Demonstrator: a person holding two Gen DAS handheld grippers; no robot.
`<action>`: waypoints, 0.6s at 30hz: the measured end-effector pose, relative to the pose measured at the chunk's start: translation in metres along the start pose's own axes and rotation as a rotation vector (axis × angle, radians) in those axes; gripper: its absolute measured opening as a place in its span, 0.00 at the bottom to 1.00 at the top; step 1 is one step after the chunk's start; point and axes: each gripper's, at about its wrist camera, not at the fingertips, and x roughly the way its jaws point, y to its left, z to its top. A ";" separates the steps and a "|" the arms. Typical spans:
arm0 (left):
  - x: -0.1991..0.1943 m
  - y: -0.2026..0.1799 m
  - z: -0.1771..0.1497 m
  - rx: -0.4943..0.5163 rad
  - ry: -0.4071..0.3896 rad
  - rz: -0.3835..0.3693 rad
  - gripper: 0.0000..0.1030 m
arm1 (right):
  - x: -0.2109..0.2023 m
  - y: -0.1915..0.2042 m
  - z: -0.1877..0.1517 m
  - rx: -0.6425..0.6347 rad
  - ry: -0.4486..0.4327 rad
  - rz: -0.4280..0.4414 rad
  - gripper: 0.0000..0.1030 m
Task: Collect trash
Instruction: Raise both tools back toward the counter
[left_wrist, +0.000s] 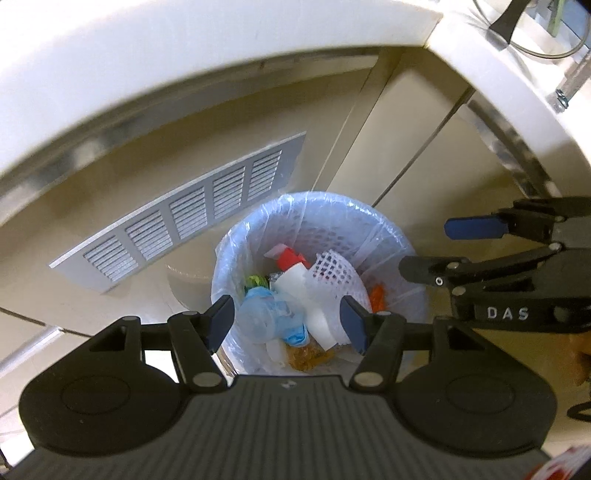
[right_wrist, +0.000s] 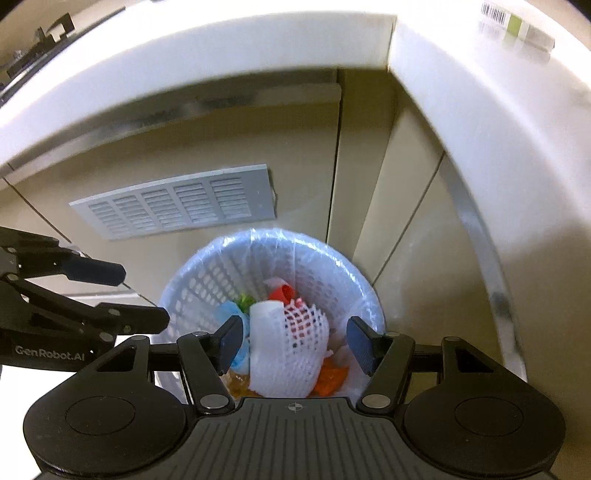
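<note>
**Both grippers empty over the bin**

Your right gripper (right_wrist: 293, 341) and left gripper (left_wrist: 288, 321) hang with jaws apart, holding nothing. The white foam mesh sleeve (right_wrist: 295, 354) lies inside the lined white plastic basket (right_wrist: 207, 280); it looks light, soft and crushable, so pinch an edge.

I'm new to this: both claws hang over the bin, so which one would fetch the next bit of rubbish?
Probably either: the left gripper and right gripper are both open and empty above the bin; no loose rubbish is visible outside it.

Both wrist views look steeply down from above, side by side; share bin (left_wrist: 236, 254) (right_wrist: 207, 284), vent (left_wrist: 177, 218) (right_wrist: 177, 206), cabinet corner.
</note>
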 end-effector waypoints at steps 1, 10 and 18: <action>-0.004 -0.001 0.001 0.012 -0.013 0.002 0.58 | -0.005 0.001 0.002 -0.001 -0.010 0.001 0.61; -0.064 -0.013 0.007 0.142 -0.170 -0.028 0.58 | -0.069 0.010 0.024 -0.025 -0.139 0.041 0.61; -0.115 -0.020 0.023 0.160 -0.328 -0.029 0.58 | -0.133 0.004 0.042 -0.016 -0.344 0.044 0.61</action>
